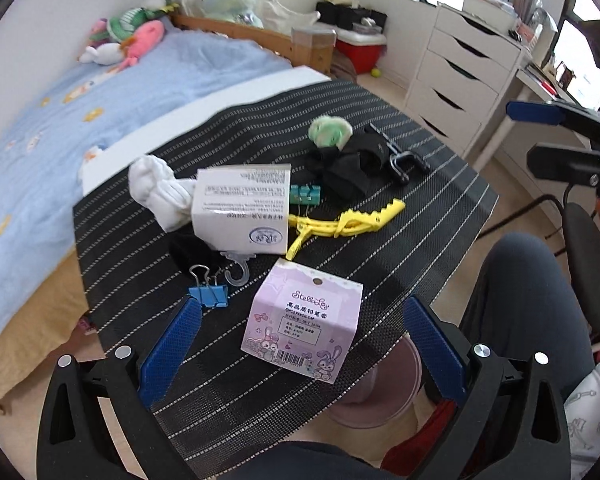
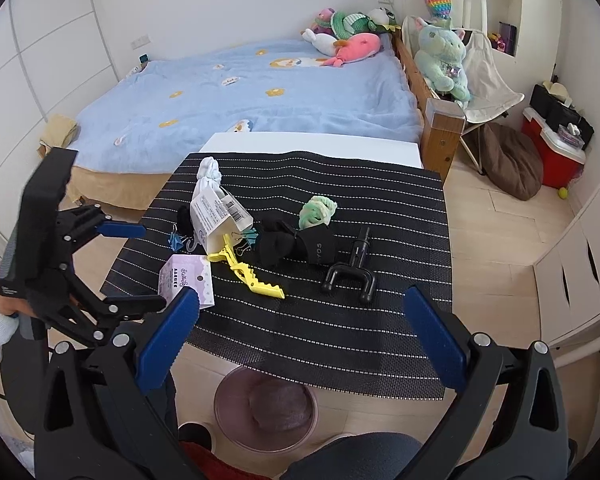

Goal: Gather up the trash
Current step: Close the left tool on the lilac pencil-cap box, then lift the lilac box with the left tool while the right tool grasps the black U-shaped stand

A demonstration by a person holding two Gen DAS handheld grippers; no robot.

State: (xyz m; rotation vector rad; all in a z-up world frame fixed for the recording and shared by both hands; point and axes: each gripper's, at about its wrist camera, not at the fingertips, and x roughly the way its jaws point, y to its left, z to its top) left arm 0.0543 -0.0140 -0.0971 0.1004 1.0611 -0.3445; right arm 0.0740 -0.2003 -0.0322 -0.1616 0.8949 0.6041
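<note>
Collection not yet begun: left gripper (image 1: 300,344) and right gripper (image 2: 300,340) both spread and empty, pink package (image 1: 303,326) at mat (image 2: 380,344) near-left edge, bin (image 2: 266,412) below it.

My left gripper (image 1: 302,344) has jaws spread wide around the pink pencil-cap box (image 1: 304,326); blue binder clip (image 1: 209,294) sits just beside my left pad. Clutter is packed mid-desk: white carton (image 1: 242,208), yellow clip (image 1: 340,222), black cloth (image 1: 348,168). The striped mat (image 2: 340,332) near my right gripper (image 2: 302,334) is bare. Pink bin (image 2: 266,412) sits below the desk edge.
</note>
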